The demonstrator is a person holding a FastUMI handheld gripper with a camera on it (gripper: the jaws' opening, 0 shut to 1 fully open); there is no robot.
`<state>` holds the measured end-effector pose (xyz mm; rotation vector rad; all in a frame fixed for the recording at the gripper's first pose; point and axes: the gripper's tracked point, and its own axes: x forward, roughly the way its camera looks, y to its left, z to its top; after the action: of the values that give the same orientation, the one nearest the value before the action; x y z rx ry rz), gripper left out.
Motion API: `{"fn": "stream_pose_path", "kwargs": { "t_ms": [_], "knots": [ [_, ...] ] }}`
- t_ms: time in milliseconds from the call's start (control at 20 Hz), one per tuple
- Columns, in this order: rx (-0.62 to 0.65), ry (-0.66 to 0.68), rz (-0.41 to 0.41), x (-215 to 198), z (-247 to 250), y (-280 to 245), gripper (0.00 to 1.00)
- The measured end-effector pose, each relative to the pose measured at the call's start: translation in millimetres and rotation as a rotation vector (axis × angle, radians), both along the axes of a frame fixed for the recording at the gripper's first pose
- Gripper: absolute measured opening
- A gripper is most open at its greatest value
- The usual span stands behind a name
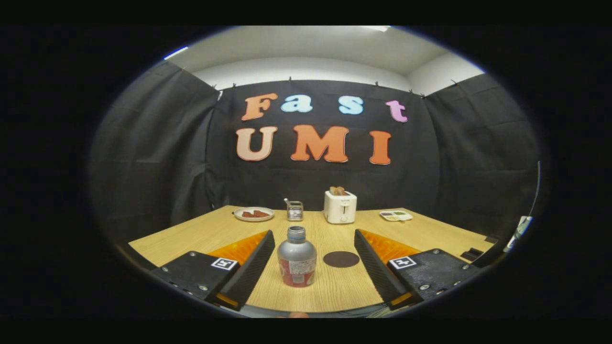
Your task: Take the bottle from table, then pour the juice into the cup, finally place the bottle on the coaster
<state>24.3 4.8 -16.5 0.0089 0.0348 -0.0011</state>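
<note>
A small silver bottle (297,258) with a red label and no cap stands upright on the wooden table (430,229). It is between my two fingers, nearer the left one, and neither finger touches it. My gripper (314,239) is open wide. A dark round coaster (341,259) lies flat just right of the bottle, also between the fingers. Beyond the bottle, near the back of the table, a small metal cup (294,210) holds a utensil.
At the back of the table stand a white toaster (340,207) with toast in it, a plate (254,214) with brown food to the left, and a small tray (396,215) to the right. Black cloth walls close the booth.
</note>
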Motion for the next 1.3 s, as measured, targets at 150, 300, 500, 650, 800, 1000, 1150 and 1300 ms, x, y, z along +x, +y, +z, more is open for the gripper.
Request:
{"fn": "stream_pose_path", "kwargs": {
  "t_ms": [150, 300, 500, 650, 800, 1000, 1150, 1300],
  "knots": [
    [0.006, 0.009, 0.001, 7, -3, 1, 0.99],
    [0.014, 0.017, 0.001, 14, -8, 2, 0.99],
    [0.025, 0.044, 0.01, 30, -20, 10, 0.99],
    [0.037, 0.063, 0.014, 44, -27, 17, 0.99],
    [0.031, 0.114, 0.017, 59, -47, 25, 0.99],
    [0.002, 0.185, 0.022, 70, -71, 31, 0.99],
    [0.036, 0.228, 0.048, 79, -89, 42, 0.99],
    [0.024, 0.263, 0.045, 84, -107, 44, 0.99]
  ]
}}
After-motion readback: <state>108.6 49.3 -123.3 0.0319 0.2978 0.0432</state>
